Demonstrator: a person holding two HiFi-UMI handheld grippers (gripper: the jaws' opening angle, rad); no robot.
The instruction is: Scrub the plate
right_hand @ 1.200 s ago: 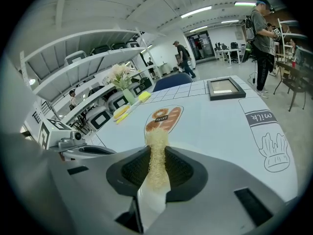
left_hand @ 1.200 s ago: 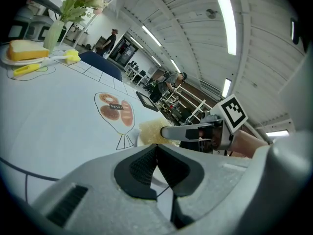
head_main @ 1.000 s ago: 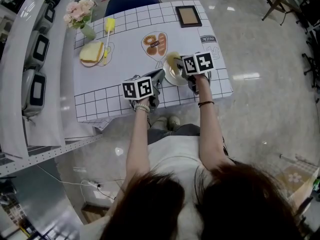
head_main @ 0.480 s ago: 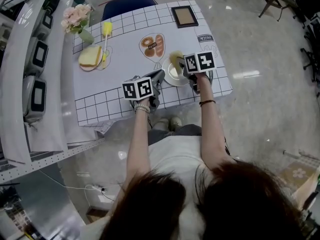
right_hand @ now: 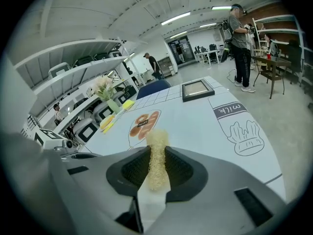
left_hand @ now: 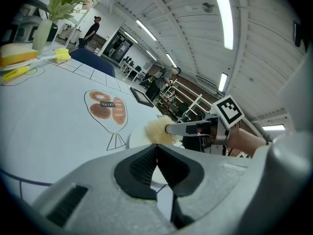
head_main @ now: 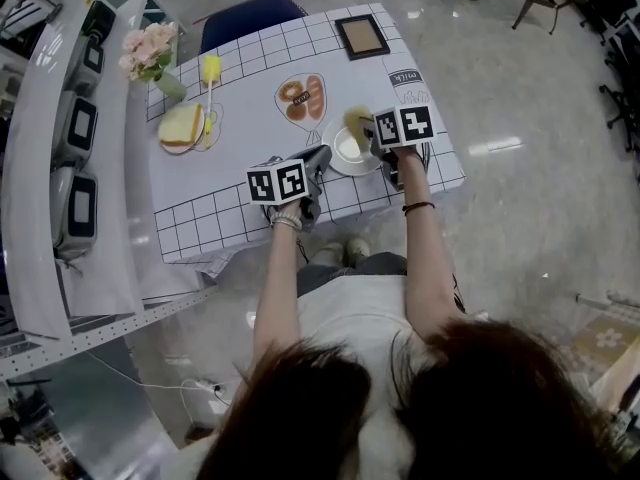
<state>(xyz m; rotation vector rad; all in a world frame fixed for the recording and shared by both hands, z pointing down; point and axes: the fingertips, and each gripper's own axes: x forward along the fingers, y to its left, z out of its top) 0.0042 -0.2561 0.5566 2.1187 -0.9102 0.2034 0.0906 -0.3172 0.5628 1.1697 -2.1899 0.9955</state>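
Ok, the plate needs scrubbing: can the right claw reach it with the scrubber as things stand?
Probably yes: the right claw holds the scrubber right at the plate, nothing between; the left claw grips its rim.

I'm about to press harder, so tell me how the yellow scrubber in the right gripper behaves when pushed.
The scrubber looks like loose fibrous mesh, squeezed thin in the right gripper, so it will probably squash and bend rather than stay stiff. It likely weighs very little. The smooth plate might slide, though the left gripper seems to pinch its rim.
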